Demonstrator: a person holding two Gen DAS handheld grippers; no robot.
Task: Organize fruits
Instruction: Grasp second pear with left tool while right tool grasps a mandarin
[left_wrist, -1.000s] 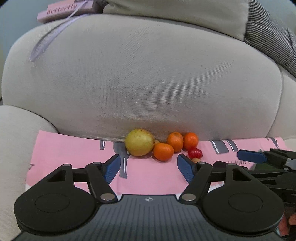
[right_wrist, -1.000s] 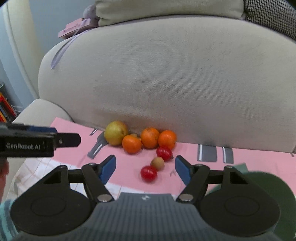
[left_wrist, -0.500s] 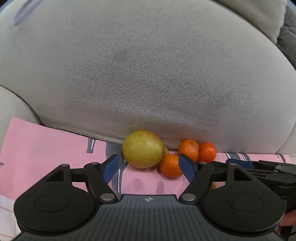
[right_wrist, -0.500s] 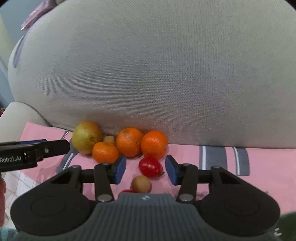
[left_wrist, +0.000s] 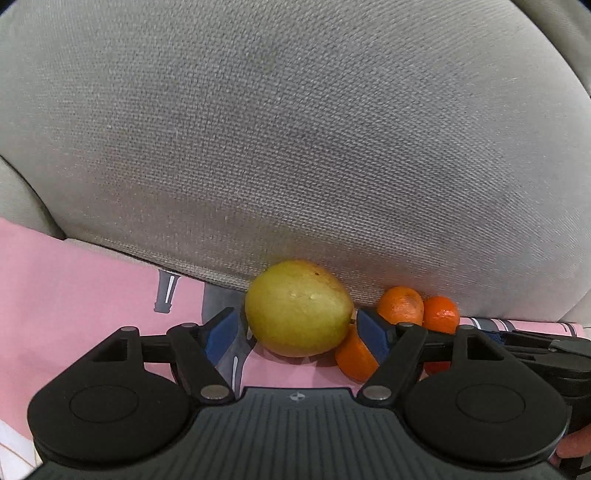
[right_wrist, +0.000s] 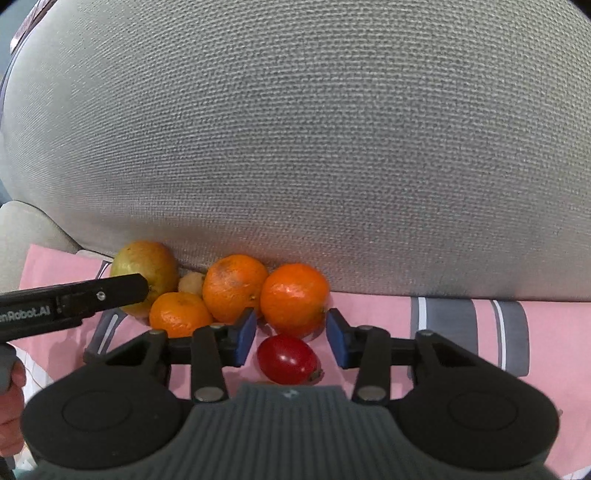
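A yellow-green fruit (left_wrist: 297, 308) lies on a pink cloth (left_wrist: 74, 295) against the sofa's backrest. My left gripper (left_wrist: 297, 330) is open, its blue pads flanking that fruit on both sides. Three oranges (right_wrist: 234, 286) cluster to its right, with a small beige fruit (right_wrist: 191, 283) tucked behind them. A red cherry tomato (right_wrist: 288, 360) lies between the fingers of my right gripper (right_wrist: 291, 321). Its jaws are closing, a thin gap still showing on each side. The rightmost orange (right_wrist: 293, 299) sits just past its fingertips.
The grey sofa backrest (left_wrist: 295, 147) bulges right behind the fruit. The left gripper's finger (right_wrist: 92, 295) reaches across to the yellow-green fruit (right_wrist: 147, 266), close to my right gripper. A hand (right_wrist: 11, 406) shows at the lower left edge.
Both grippers came down and closer to the fruit. The left one now straddles the yellow-green fruit. The right jaws narrowed around the red tomato; another red tomato and a beige fruit slid from sight.
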